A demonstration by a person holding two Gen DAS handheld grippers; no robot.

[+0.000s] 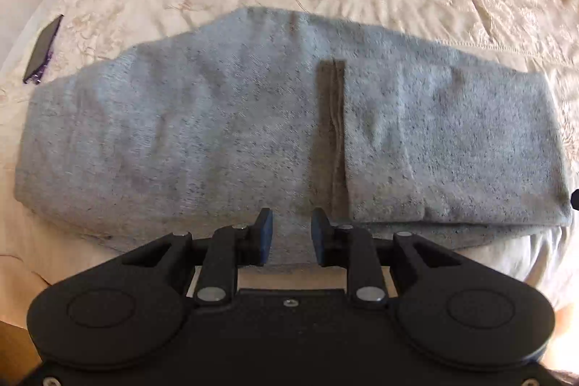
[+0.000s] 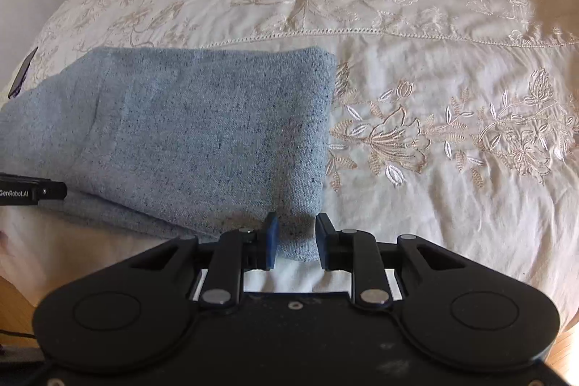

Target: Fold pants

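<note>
Grey-blue knit pants (image 1: 224, 132), partly folded, lay on the embroidered bedspread (image 2: 434, 24) — long axis running left to right, directly ahead of both tools. Left hand-held gripper (image 1: 291, 234) stood parted at the near edge's middle, holding nothing. Right hand-held gripper (image 2: 296, 241) — parted, straddling the near right corner, not clamped — seemed nearer a grasp. Waistband and cuffs unidentifiable; dark phone (image 1: 41, 51) at the bed's far left.

A cream embroidered bedspread (image 2: 416, 24) covers the bed (sunlit at right); wooden floor (image 2: 14, 299) shows below its near edge.
</note>
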